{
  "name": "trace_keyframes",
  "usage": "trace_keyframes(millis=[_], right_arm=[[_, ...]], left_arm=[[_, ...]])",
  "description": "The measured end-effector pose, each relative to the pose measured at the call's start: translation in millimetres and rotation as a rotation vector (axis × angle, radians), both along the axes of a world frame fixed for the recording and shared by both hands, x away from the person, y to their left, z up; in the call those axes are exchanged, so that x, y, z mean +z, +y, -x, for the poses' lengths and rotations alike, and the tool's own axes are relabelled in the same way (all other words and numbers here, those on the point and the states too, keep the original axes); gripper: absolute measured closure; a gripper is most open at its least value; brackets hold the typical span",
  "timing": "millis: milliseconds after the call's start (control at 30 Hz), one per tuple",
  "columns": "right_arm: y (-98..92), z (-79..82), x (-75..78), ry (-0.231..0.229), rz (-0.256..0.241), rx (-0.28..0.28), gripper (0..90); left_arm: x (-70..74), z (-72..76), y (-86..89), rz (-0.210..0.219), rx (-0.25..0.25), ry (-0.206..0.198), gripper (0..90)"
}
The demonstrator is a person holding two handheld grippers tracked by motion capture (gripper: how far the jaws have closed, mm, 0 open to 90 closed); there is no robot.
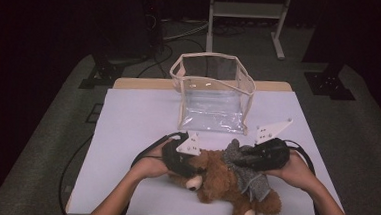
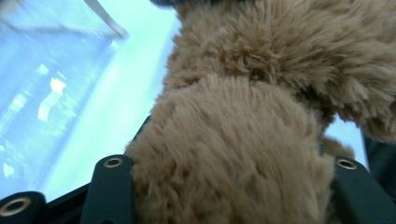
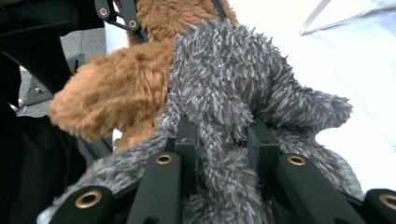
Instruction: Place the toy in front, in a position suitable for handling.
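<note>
A brown teddy bear (image 1: 218,183) lies near the table's front edge, wearing a grey fuzzy garment (image 1: 252,180). My left gripper (image 1: 194,164) is at the bear's head end, and in the left gripper view its jaws are shut on the bear's brown fur (image 2: 243,102). My right gripper (image 1: 241,159) comes in from the right, with its jaws shut on a fold of the grey garment (image 3: 224,84). A brown limb of the bear (image 3: 112,100) sticks out to the left in the right gripper view. The left gripper's fingers (image 3: 114,14) show at the top of that view.
A clear plastic bag with beige trim (image 1: 211,96) stands open at the back middle of the white table (image 1: 132,119); its wall also appears as the clear bag (image 2: 42,84). Behind the table are a white frame (image 1: 244,10), dark stands and floor cables.
</note>
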State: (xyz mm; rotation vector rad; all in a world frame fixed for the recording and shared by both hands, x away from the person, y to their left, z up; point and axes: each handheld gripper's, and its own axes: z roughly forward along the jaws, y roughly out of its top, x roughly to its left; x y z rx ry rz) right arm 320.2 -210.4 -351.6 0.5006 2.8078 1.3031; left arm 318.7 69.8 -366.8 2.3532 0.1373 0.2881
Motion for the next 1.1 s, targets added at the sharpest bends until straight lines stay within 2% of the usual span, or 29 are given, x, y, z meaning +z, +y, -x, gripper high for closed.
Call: trace_keyframes(millis=[33, 67, 100, 133, 167, 200, 300, 333, 400, 433, 467, 500, 533, 567, 600, 633, 667, 733, 767, 833, 900, 1000, 1067, 1100], right_arm=[[0.0, 0.0, 0.0, 0.000, 0.000, 0.000, 70.1], [-0.1, -2.6, 3.7, -0.001, 0.000, -0.006, 70.0], [0.3, -9.1, 11.3, -0.003, 0.006, -0.011, 70.1], [0.6, -13.3, 14.9, -0.010, 0.008, -0.013, 70.1], [0.6, -13.3, 14.9, -0.010, 0.008, -0.013, 70.1], [0.9, -17.9, 18.2, -0.013, 0.010, -0.017, 70.1], [2.4, -34.4, 26.6, -0.012, 0.014, -0.037, 70.1], [5.1, -42.6, 27.7, -0.010, 0.019, -0.042, 70.0], [9.3, -46.7, 23.4, -0.004, 0.033, -0.037, 70.1], [9.3, -46.7, 23.4, -0.004, 0.033, -0.037, 70.1], [12.6, -47.6, 18.2, 0.005, 0.037, -0.030, 70.1], [17.3, -47.2, 10.4, 0.013, 0.043, -0.019, 70.1], [21.2, -46.0, 4.2, 0.021, 0.039, -0.010, 70.2], [28.2, -41.5, -4.4, 0.037, 0.018, 0.011, 70.3], [28.2, -41.5, -4.4, 0.037, 0.018, 0.011, 70.3], [30.8, -39.0, -6.2, 0.032, 0.016, 0.023, 70.3], [38.9, -28.8, -7.6, 0.007, 0.029, 0.057, 70.3], [44.2, -20.7, -6.6, -0.019, 0.054, 0.071, 70.3], [46.1, -17.1, -5.7, -0.029, 0.062, 0.074, 70.2], [46.9, -14.9, -4.5, -0.034, 0.071, 0.084, 70.2], [45.3, -12.0, 2.5, -0.038, 0.074, 0.103, 70.1], [33.1, -19.6, 19.8, -0.063, 0.052, 0.059, 70.1], [25.0, -29.8, 26.5, -0.059, 0.026, 0.022, 70.0], [25.0, -29.8, 26.5, -0.059, 0.026, 0.022, 70.0]], left_arm=[[0.0, 0.0, 0.0, 0.000, 0.000, 0.000, 44.1], [3.4, -3.1, -2.1, 0.008, 0.003, -0.018, 44.1], [10.5, -10.1, -6.3, 0.013, 0.003, -0.080, 44.6], [13.6, -14.5, -8.0, 0.022, 0.009, -0.100, 44.8], [13.6, -14.5, -8.0, 0.022, 0.009, -0.100, 44.8], [18.6, -22.8, -8.6, 0.033, 0.021, -0.117, 44.8], [24.1, -35.4, -7.7, 0.049, 0.044, -0.146, 44.7], [23.9, -39.3, -6.0, 0.051, 0.051, -0.134, 43.5], [13.5, -43.2, 1.1, 0.051, 0.051, -0.088, 41.2], [13.5, -43.2, 1.1, 0.051, 0.051, -0.088, 38.2], [7.1, -43.0, 5.2, 0.050, 0.053, -0.053, 38.2], [2.1, -42.6, 9.0, 0.048, 0.051, -0.031, 34.2], [-2.0, -41.6, 13.0, 0.049, 0.045, -0.002, 31.0], [-4.7, -40.2, 16.9, 0.048, 0.042, 0.032, 23.1], [-5.7, -39.0, 20.1, 0.043, 0.038, 0.043, 23.1], [-5.7, -36.7, 25.4, 0.046, 0.026, 0.064, 20.8], [-4.2, -34.5, 29.4, 0.059, 0.026, 0.077, 18.9], [-0.8, -30.0, 36.6, 0.076, 0.040, 0.089, 22.2], [-2.2, -27.5, 37.2, 0.066, 0.033, 0.085, 26.1], [-4.7, -24.5, 36.8, 0.063, 0.027, 0.086, 31.5], [-8.6, -17.8, 37.1, 0.072, 0.031, 0.080, 32.7], [-10.6, -8.2, 41.4, 0.068, 0.009, 0.053, 34.0], [-10.3, -4.3, 43.3, 0.061, -0.008, 0.042, 34.0], [-10.3, -4.3, 43.3, 0.061, -0.008, 0.042, 33.9]])
